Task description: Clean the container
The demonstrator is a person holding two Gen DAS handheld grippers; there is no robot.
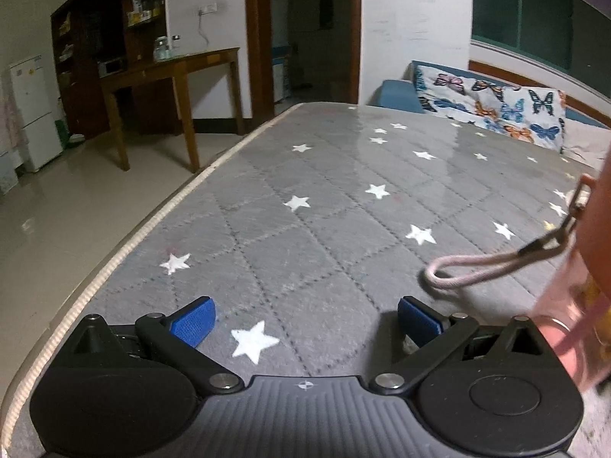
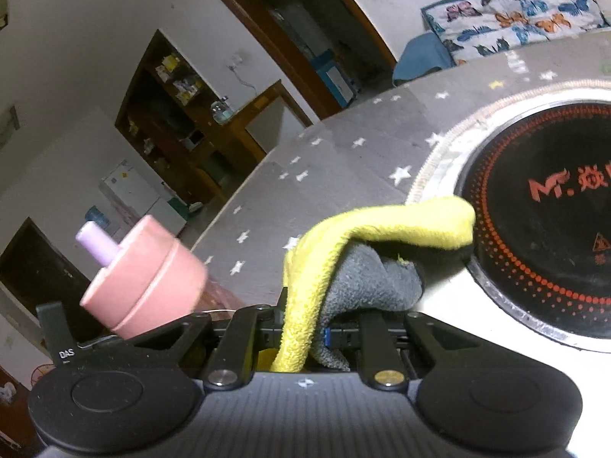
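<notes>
A: We start on the left. The left gripper tilts down over the grey star-patterned cover, its blue fingers spread wide with nothing between them.

B: We agree. At that view's right edge the pink bottle shows blurred, its cord loop hanging over the cover.

A: In the right wrist view the bottle's pink cap and lilac spout sit at the left, tilted.

B: We find the right gripper angled down, jaws clamped on a yellow and grey cloth. The cloth's fold reaches the black cooktop; whether it touches, we cannot tell.
</notes>
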